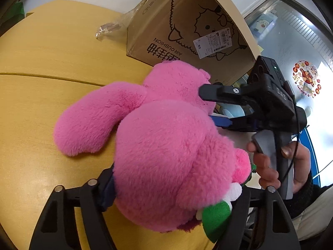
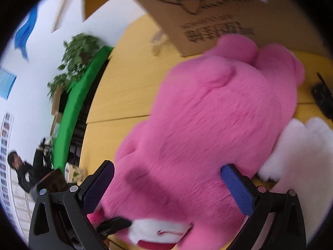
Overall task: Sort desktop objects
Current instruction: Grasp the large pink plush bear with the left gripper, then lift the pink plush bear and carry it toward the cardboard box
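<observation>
A: In the left wrist view, the pink plush toy point(image 1: 166, 150) is lying on the yellow worktop point(image 1: 52, 66), just in front of the tipped cardboard box point(image 1: 187, 27). The left gripper point(image 1: 172, 189) is straddling its round head; the jaws are standing wide with the fur filling the gap, and 1 blue pad is touching the plush on the left. I cannot tell whether the other pad is pressing yet.

B: And the second tool there?

A: The right gripper point(image 1: 210, 106), held in a hand point(image 1: 276, 164), is reaching in from the right, its jaws spread around the toy's far end near the ear.

B: In the right wrist view, which is blurred, the right gripper point(image 2: 173, 185) is framing the toy point(image 2: 218, 125) with both pads beside the fur, seemingly not squeezing. A white plush piece point(image 2: 301, 152) is lying against the toy on the right, and the box point(image 2: 208, 10) is sitting just beyond.

A: To do this well, I'd be closing both sets of jaws deep into the stuffing rather than on loose fur, then lifting both ends together so the 2 grips are sharing the weight.

B: And keeping clear of the white piece, so it isn't dragged along.
</observation>
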The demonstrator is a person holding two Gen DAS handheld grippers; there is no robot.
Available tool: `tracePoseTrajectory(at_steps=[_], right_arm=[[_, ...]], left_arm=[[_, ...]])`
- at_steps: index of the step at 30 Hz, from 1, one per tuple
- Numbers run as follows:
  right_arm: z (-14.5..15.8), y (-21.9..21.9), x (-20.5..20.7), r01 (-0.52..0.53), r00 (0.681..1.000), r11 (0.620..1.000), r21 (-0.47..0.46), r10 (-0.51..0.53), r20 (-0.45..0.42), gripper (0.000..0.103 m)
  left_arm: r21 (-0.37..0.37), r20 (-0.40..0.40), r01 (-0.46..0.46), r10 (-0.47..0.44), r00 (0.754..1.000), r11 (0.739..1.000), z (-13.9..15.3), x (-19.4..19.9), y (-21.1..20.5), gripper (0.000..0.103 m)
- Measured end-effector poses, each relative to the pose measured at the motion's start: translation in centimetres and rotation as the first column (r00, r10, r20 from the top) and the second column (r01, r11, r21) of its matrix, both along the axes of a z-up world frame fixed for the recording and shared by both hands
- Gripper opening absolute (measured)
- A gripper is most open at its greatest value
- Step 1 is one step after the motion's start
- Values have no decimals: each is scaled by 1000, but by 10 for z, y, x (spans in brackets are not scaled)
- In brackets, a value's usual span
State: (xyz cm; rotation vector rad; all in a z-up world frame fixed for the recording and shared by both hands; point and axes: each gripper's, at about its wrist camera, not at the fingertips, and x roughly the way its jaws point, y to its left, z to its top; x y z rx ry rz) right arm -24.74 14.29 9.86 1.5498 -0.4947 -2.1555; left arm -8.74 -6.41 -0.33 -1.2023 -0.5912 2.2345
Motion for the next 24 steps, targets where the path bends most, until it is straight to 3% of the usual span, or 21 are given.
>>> tracePoseTrajectory(at_steps=[6, 10, 12, 15, 18, 19, 21, 24], right_arm=[[20, 3, 26, -7, 998, 997, 73, 12, -70, 103], [2, 10, 20, 26, 999, 990, 141, -20, -46, 103], [-9, 2, 16, 7, 1000, 993, 114, -7, -8, 103], [-34, -6, 13, 26, 998, 1000, -15, -25, 54, 102], [-57, 1, 15, 31, 996, 976, -215, -11, 91, 101], [-59, 4, 17, 20, 997, 962, -271, 2, 81, 91], [-51, 7, 28, -28, 999, 954, -300, 33, 12, 72], [-33, 14, 45, -92, 993, 945, -313, 65, -94, 62]], left_arm=[[17, 48, -34, 33, 998, 999, 6, 19, -11, 71], [-10, 44, -42, 42, 998, 999, 15, 49, -23, 71], [-16, 45, -53, 53, 998, 998, 12, 61, -26, 71], [8, 55, -99, 98, 994, 995, 5, 68, -32, 71], [6, 39, -122, 122, 992, 992, 3, 75, -33, 71], [4, 32, -131, 130, 991, 991, 3, 78, -32, 70], [-11, 7, -136, 136, 991, 991, 8, 85, -30, 69], [7, -21, -139, 139, 990, 990, 17, 98, -29, 68]])
